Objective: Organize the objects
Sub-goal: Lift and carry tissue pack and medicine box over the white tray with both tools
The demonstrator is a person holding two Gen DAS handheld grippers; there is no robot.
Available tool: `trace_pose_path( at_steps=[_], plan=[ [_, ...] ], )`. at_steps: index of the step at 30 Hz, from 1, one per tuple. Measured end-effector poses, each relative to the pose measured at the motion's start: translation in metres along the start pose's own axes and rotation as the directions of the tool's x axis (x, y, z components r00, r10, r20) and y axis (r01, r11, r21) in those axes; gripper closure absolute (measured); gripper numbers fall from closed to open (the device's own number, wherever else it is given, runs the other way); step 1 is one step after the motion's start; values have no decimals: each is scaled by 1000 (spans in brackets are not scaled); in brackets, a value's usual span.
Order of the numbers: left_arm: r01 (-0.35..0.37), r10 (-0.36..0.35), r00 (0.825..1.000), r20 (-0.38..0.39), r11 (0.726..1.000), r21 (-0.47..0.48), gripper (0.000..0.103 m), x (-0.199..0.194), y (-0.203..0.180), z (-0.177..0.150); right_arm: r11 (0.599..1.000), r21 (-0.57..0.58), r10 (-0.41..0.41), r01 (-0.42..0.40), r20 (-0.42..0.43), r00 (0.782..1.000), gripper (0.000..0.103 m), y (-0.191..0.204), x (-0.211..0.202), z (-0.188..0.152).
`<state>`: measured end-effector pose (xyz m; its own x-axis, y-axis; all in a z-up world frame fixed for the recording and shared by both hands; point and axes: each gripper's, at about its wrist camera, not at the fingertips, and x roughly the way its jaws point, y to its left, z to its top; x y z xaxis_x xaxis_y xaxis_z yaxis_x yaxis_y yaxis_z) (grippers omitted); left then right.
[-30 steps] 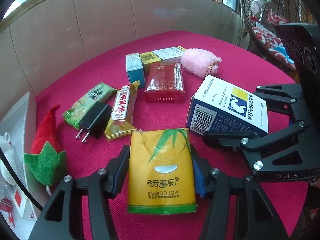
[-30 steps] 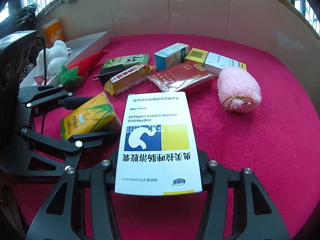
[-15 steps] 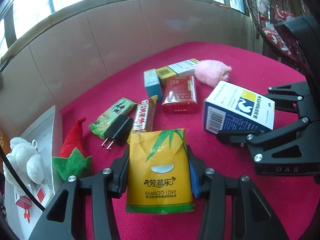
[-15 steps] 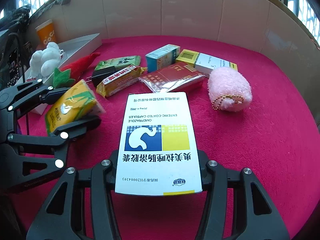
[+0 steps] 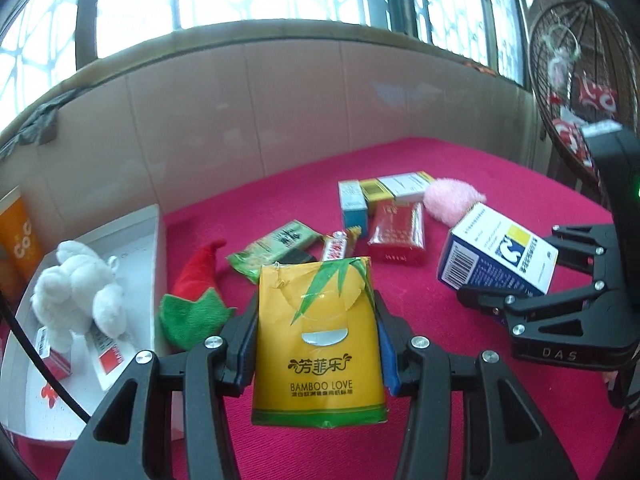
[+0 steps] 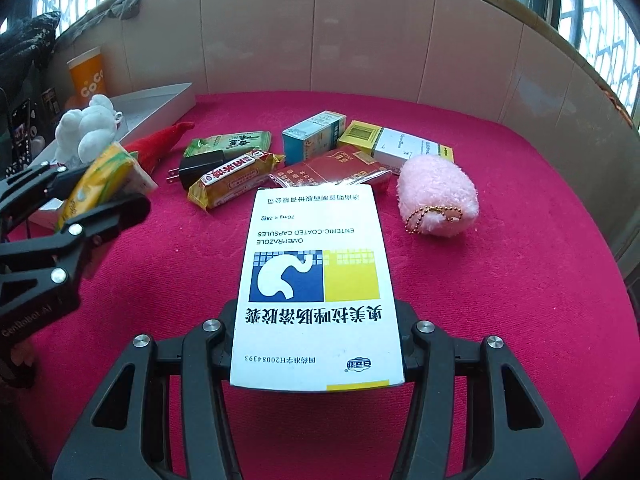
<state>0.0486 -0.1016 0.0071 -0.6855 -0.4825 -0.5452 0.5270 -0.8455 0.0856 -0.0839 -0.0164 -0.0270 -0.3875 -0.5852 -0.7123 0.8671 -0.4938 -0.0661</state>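
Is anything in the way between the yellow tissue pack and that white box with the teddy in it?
Mostly no. The left gripper holds the tissue pack above the cloth. The red-and-green plush hat lies beside the white box, low enough to pass over.

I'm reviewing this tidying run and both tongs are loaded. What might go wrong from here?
1. The tissue pack in the left tongs is soft and already torn at the top; squeezing could deform it or let it slip.
2. The medicine box sticks out far beyond the right tongs, so a swing might knock the pink pouch or the red pack.
3. The white tray already holds a white plush toy, which may crowd a drop-off.
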Motion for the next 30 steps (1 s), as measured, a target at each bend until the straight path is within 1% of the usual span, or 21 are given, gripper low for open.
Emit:
trace_pose_path(
  at_steps=[2, 5, 9, 12, 19, 24, 30],
  plan=[
    [-1, 2, 1000, 10, 1000, -28, 54, -4, 6, -1, 999, -15, -31, 31, 12, 999, 52, 4, -3, 0],
    [0, -1, 1000, -7, 998, -64, 55, -5, 17, -3, 996, -41, -74, 75, 32, 997, 52, 10, -8, 0],
    [-36, 36, 999, -3, 995, -90, 55, -12, 30, -6, 997, -27, -71, 72, 32, 997, 52, 17, -11, 3],
    [-37, 38, 999, 10, 992, -124, 55, -20, 40, -7, 997, -41, -71, 72, 42, 997, 52, 28, -14, 8],
    [-63, 76, 995, 61, 980, -190, 55, -44, 65, -5, 995, -77, -65, 70, 75, 995, 52, 52, -26, 20],
    [-93, 116, 990, 86, 967, -238, 55, -59, 86, -6, 989, -120, -75, 88, 111, 991, 52, 71, -36, 27],
    [-127, 163, 982, 98, 945, -300, 55, -73, 112, -13, 969, -197, -124, 152, 149, 981, 52, 95, -42, 34]
  ],
)
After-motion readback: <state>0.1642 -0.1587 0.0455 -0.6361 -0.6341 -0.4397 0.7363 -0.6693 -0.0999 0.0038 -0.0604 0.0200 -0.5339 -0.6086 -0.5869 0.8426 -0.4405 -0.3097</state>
